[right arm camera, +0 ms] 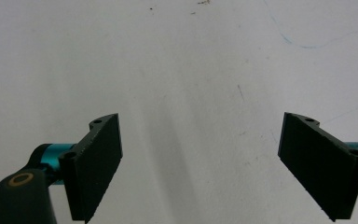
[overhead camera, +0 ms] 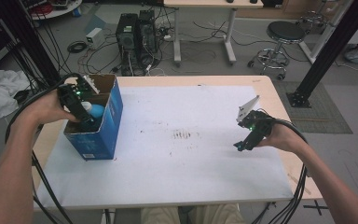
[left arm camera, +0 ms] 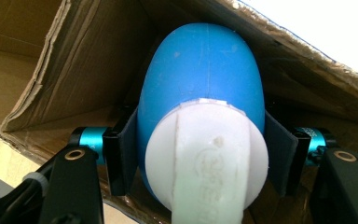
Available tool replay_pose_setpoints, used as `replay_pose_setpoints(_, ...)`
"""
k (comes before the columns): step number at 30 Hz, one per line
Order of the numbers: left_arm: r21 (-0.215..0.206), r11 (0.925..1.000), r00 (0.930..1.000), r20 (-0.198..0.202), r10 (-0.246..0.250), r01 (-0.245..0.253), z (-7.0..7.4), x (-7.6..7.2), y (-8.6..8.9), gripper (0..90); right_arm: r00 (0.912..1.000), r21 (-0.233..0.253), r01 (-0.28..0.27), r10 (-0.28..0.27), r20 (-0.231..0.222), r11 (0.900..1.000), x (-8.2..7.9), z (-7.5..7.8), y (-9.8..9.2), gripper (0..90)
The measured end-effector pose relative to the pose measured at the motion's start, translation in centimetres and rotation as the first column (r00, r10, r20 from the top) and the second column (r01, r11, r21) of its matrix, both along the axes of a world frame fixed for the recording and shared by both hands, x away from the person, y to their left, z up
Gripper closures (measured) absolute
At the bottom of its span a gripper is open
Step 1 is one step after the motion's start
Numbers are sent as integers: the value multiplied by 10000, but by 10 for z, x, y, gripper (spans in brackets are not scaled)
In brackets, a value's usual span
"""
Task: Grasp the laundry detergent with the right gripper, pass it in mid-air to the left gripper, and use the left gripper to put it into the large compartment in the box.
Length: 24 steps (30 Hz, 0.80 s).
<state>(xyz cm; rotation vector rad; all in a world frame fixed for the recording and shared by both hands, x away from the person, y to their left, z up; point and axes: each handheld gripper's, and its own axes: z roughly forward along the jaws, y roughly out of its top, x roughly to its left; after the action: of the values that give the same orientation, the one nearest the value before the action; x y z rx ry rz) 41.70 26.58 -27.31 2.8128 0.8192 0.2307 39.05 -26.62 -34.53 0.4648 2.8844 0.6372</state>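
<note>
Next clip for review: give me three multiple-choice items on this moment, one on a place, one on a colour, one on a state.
1. Where is the left claw?
A. inside the blue cardboard box
B. on the floor
C. over the table's right edge

2. What colour is the rounded plastic bottle with the white cap?
A. red
B. blue
C. green

3. How does the right claw stand?
A. shut on a cloth
B. shut on the bottle
C. open with nothing between its jaws

Key: 1 A, the high view shows it reaching into the open box at the table's left. 2 B, the left gripper view shows a blue body between the jaws. 3 C, the right gripper view shows the jaws wide apart over the white table sheet.
</note>
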Motion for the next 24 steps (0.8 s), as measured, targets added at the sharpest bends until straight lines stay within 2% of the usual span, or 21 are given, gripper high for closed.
replay_pose_setpoints(7, -10, 10000, 10000, -18, 23, -23, 0, 0, 0, 372, 10000, -6, -18, 18, 36, 10000, -1, 0, 1, 128)
replay_pose_setpoints(12, 283, 9996, 10000, -79, -7, 10, 0, 0, -2, 367, 10000, 14, 28, -28, 41, 10000, -2, 1, -1, 128)
replay_pose_setpoints(17, 362, 9993, 9998, -196, 15, -8, -1, 2, -4, 335, 10000, -1, 10, -10, 40, 10000, -3, 1, -1, 128)
replay_pose_setpoints(24, 307, 9995, 9995, -301, 72, -63, 0, 3, -4, 299, 10000, -13, -35, 35, 23, 10000, -3, 1, 1, 128)
